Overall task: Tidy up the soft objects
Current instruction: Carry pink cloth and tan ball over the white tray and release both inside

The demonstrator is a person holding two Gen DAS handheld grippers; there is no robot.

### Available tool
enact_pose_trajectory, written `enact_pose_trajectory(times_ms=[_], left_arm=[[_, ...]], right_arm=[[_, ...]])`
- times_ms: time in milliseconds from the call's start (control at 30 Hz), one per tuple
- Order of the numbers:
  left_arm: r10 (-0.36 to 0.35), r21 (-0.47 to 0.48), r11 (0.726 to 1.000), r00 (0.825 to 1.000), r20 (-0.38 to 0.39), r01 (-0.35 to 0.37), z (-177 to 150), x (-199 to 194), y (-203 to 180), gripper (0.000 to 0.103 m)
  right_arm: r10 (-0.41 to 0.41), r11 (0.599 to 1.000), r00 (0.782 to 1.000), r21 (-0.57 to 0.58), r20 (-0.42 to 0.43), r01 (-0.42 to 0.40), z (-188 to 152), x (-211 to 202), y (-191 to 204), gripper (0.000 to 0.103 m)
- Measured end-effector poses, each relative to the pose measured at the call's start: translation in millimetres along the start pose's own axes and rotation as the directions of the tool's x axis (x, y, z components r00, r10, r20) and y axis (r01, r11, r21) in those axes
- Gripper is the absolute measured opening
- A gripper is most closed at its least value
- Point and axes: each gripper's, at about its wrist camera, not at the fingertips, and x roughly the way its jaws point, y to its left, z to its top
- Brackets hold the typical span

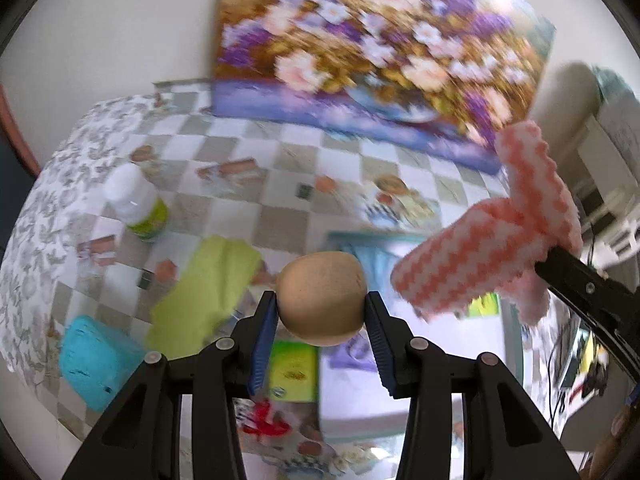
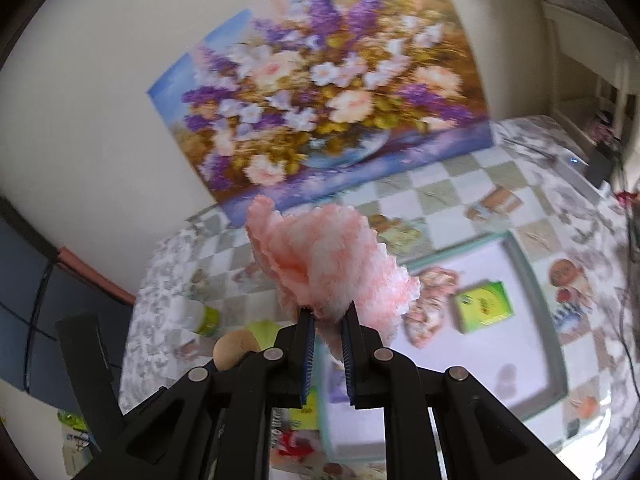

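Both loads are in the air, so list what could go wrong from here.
The left hand-held gripper pinches the round tan ball only at its sides; it could pop out. The right hand-held gripper grips the pink cloth by one edge, so the hanging rest could snag or slip free.

The left hand-held gripper (image 1: 322,312) is matt black plastic with ribbed blue pads (image 1: 262,344) and dull metal rivets; it pinches a tan ball (image 1: 322,298) with a smooth, matt, foam-like skin. The pink-and-white cloth (image 2: 332,264) in the right hand-held gripper (image 2: 329,320) looks fluffy and deep-piled. A glossy printed cover lies over the counter (image 1: 256,136). The lime cloth (image 1: 208,292) looks soft and matt, the white bottle (image 1: 136,202) smooth plastic.
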Motion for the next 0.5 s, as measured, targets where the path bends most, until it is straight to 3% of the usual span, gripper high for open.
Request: enact_pose_trajectory(times_ms=[167, 500], left_arm=[[0.001, 0.048, 0.999, 0.998, -0.066, 0.003, -16.0, 20.3, -23.7, 0.046], [0.053, 0.105, 0.994, 0.986, -0.158, -0.037, -38.3, 54.2, -45.1, 0.046]], right_arm=[[-0.050, 0.998, 0.997, 0.023, -0.060, 0.052, -8.6, 13.0, -21.3, 0.014], [-0.045, 0.996, 0.981, 0.064, -0.190, 0.059, -21.7, 51.0, -49.2, 0.014]])
